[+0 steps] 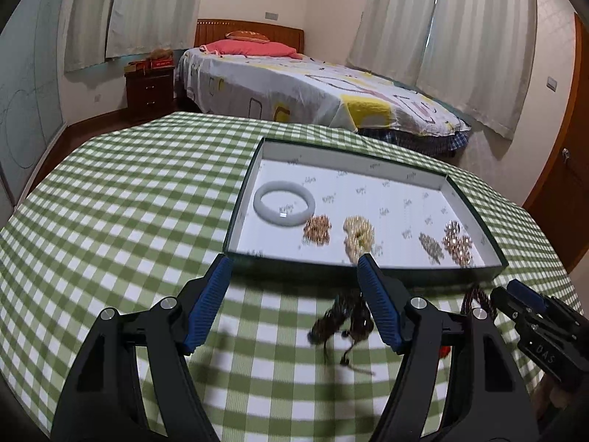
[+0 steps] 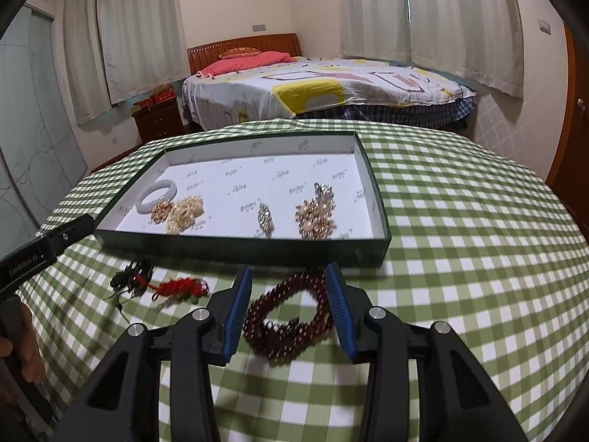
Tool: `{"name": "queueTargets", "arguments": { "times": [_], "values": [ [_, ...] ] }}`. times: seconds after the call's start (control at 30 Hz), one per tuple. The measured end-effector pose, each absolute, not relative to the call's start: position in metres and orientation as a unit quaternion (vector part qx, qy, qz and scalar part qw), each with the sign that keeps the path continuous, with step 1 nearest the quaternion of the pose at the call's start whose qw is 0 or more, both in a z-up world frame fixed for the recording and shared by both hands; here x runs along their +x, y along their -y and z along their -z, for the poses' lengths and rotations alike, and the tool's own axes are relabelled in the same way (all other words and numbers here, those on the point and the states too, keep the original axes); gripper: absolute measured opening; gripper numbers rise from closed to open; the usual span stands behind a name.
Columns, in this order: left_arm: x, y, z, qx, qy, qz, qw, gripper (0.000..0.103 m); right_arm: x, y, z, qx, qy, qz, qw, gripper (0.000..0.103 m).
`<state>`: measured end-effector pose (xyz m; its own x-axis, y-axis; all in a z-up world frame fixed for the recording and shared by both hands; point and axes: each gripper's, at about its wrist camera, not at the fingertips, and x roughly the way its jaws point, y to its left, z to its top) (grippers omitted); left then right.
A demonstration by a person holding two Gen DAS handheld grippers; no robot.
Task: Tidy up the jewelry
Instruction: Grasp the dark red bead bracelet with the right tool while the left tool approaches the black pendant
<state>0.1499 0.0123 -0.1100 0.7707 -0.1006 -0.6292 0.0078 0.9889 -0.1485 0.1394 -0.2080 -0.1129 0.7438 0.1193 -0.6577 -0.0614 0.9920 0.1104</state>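
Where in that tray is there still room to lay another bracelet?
The shallow green-walled tray is bare across its far half, behind the white jade bangle. A gap lies between the cream pearl cluster and small silver piece. Its near edge is crowded.

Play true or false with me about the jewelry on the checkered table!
1. The white bangle lies inside the tray. True.
2. The dark red bead bracelet is in the tray. False: it lies on the tablecloth, between the right gripper's open fingers.
3. The left gripper is shut. False: it is open, holding nothing.
4. A red knotted charm lies outside the tray. True.
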Motion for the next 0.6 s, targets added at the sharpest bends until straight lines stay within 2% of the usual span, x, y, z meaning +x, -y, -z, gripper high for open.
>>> {"name": "queueTargets", "arguments": {
  "times": [0.27,0.33,0.6],
  "values": [
    [0.137,-0.015,0.119,-0.069,-0.347,0.027,0.935,0.07,0.135,0.205,0.118,0.043,-0.361,-0.046,0.93,0.042],
    [0.136,-0.015,0.119,-0.068,-0.347,0.027,0.935,0.07,0.135,0.204,0.119,0.041,-0.363,-0.044,0.93,0.05],
    [0.136,-0.016,0.124,-0.069,-0.355,0.025,0.932,0.07,0.139,0.202,0.125,0.038,-0.375,-0.039,0.925,0.058]
  ]
}}
